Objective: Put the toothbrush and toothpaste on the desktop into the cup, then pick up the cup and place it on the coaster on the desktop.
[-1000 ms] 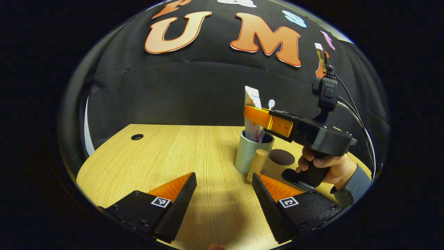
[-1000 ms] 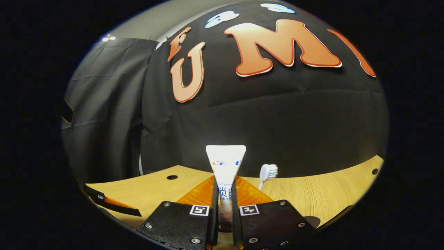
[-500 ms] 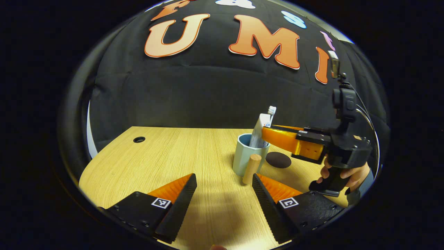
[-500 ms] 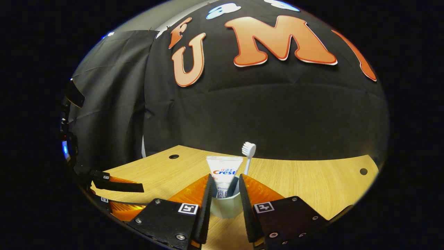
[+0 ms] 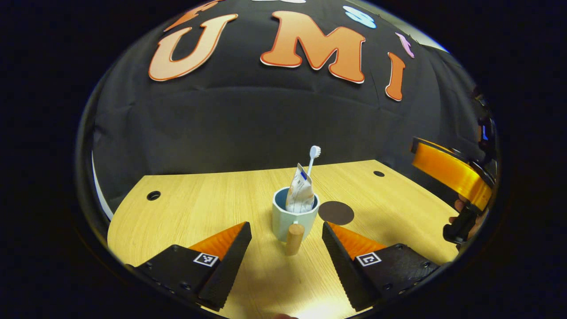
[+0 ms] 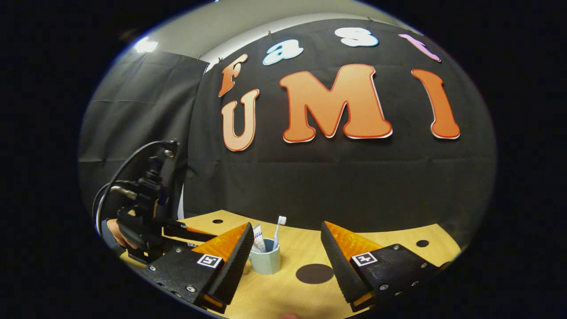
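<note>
Standing between spread left gripper (image 5: 286,241) fingers, cup (image 5: 284,221) beside coaster (image 5: 336,212).

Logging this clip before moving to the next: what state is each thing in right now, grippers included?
cup: upright on the desk, beside the coaster, not on it.
toothpaste: standing in the cup, leaning.
toothbrush: in the cup, bristles up.
coaster: bare, flat on the desk.
left gripper: open, holding nothing, facing the cup's wooden handle.
right gripper: open, holding nothing.
</note>
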Tool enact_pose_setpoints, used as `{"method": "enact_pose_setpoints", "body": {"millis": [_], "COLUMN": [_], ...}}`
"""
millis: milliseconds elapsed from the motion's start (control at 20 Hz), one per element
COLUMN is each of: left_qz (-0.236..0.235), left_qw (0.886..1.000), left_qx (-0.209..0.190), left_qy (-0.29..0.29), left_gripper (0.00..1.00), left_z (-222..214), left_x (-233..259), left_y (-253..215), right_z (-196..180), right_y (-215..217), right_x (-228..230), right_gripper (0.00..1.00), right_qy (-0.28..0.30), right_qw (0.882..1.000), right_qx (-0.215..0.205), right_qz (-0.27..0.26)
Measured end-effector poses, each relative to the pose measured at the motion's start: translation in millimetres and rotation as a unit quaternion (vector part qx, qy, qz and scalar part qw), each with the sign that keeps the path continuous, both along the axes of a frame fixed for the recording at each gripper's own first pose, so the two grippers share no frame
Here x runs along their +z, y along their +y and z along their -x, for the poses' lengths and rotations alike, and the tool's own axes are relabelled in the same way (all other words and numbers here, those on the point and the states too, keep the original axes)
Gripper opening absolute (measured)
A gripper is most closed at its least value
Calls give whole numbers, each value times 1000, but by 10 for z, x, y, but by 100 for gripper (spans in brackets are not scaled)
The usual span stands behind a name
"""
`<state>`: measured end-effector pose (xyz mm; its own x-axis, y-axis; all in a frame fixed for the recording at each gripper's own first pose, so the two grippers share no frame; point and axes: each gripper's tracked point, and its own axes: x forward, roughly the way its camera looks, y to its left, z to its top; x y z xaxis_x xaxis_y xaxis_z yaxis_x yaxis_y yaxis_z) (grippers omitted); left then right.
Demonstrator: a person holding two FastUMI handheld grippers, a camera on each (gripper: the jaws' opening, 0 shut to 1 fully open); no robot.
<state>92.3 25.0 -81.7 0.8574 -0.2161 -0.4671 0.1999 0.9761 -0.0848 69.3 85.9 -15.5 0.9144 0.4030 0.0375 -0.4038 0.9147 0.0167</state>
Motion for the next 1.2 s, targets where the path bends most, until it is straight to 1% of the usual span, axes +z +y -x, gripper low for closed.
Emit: {"method": "enact_pose_setpoints", "body": {"millis": [50,200,400,450,500,550,700,800,850,900,950,1000,1100,1150,1200], "left_qz": [8,15,-20,-31,-44,-59,-76,-91,-100,-101,-103,-104,-107,-103,-105], "left_qw": [1000,996,987,983,980,976,967,961,958,956,955,955,953,955,955], "left_qx": [-8,-21,-27,-33,-36,-35,-28,-24,-20,-18,-18,-17,-10,-3,-5], "left_qy": [22,81,156,175,192,206,241,260,268,273,276,277,285,278,279], "left_gripper": [96,97,97,98,98,97,96,89,93,80,72,70,60,43,27], "left_z": [-50,-189,-261,-265,-272,-286,-350,-355,-356,-350,-339,-344,-298,-327,-344], "left_x": [-40,-157,-376,-428,-461,-529,-712,-775,-822,-841,-834,-839,-878,-834,-833], "left_y": [-39,-180,-261,-286,-265,-246,-172,-127,-87,-91,-95,-91,-51,-62,-81], "right_z": [102,350,584,623,673,743,860,918,941,952,961,966,960,945,945], "right_y": [-157,-596,-1039,-1101,-1147,-1176,-1267,-1269,-1265,-1267,-1259,-1225,-1165,-1142,-1121], "right_x": [2,48,74,63,39,27,-29,-60,-69,-78,-82,-90,-107,-120,-141], "right_gripper": [93,94,94,94,99,94,94,94,95,94,94,94,94,95,95], "right_qy": [-3,-17,-18,-16,-13,-12,-11,-9,-10,-10,-10,-9,-7,-5,-3], "right_qw": [1000,999,998,997,997,997,997,997,997,997,997,997,998,998,998], "right_qx": [-8,-35,-66,-70,-71,-69,-73,-71,-70,-71,-69,-67,-60,-60,-59], "right_qz": [5,9,18,20,23,25,33,38,40,42,40,38,32,32,32]}}
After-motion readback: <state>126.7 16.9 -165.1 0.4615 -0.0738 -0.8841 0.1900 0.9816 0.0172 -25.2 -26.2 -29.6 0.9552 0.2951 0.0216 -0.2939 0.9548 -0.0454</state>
